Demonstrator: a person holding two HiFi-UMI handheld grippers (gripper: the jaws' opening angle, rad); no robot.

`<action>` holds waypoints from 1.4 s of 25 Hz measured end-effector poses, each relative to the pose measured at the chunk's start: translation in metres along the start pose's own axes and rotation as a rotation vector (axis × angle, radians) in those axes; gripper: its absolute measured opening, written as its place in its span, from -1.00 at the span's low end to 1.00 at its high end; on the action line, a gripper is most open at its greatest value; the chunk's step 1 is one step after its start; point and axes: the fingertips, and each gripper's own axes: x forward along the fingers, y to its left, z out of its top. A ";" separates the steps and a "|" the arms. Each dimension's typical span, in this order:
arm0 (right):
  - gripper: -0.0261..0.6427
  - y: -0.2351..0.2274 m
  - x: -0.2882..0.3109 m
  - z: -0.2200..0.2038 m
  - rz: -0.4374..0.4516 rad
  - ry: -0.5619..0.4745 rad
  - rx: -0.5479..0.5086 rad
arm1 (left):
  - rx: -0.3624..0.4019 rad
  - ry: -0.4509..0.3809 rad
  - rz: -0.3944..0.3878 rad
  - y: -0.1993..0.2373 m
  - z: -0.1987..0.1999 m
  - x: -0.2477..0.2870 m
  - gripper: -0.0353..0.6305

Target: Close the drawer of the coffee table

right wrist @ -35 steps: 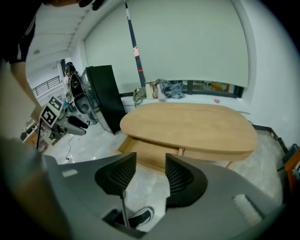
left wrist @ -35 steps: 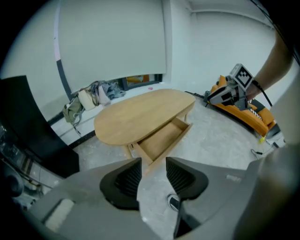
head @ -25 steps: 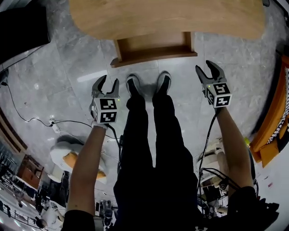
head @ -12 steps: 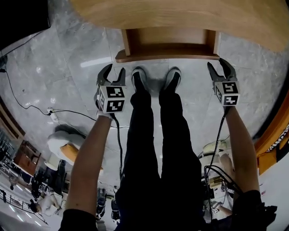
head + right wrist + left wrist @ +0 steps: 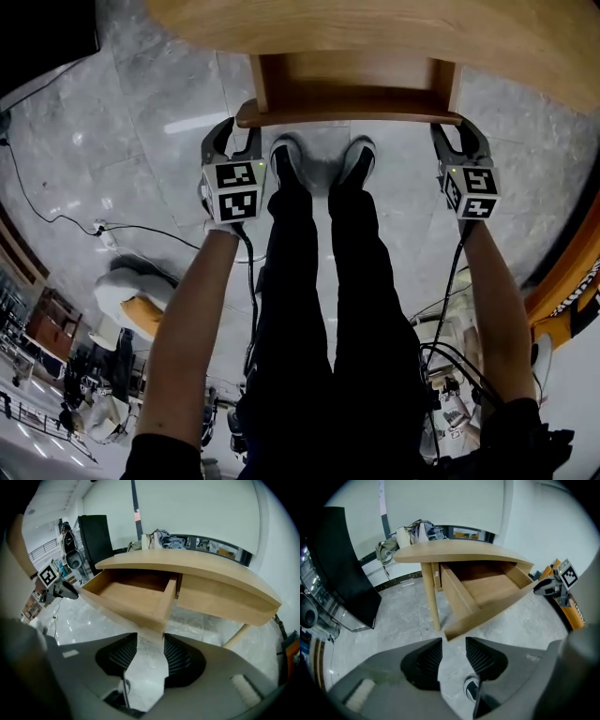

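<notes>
At the front corners of the open drawer (image 5: 347, 94), left gripper (image 5: 236, 137) and right gripper (image 5: 457, 139) are narrowing their jaws, both parted, gripping nothing.

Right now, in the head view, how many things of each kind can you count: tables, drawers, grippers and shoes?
Coffee table: 1
Drawer: 1, open
Grippers: 2, left gripper, right gripper
Shoes: 2, left shoe, right shoe
Total: 6
</notes>
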 end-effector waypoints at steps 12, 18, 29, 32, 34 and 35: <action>-0.50 -0.005 -0.007 0.014 0.006 -0.024 0.074 | -0.023 -0.017 -0.030 0.002 0.014 -0.009 -0.46; -0.50 -0.009 -0.004 0.025 0.007 -0.022 0.078 | -0.037 -0.022 -0.018 0.008 0.025 -0.008 -0.46; -0.50 -0.026 0.018 0.065 -0.029 -0.133 0.104 | -0.079 -0.133 0.031 0.028 0.069 0.006 -0.46; -0.50 -0.033 0.025 0.078 -0.044 -0.190 0.129 | -0.082 -0.168 0.050 0.035 0.084 0.013 -0.46; -0.51 -0.038 0.030 0.086 -0.055 -0.234 0.150 | -0.082 -0.193 0.058 0.039 0.093 0.017 -0.46; -0.51 -0.040 0.032 0.091 -0.061 -0.256 0.161 | -0.082 -0.208 0.061 0.041 0.098 0.019 -0.46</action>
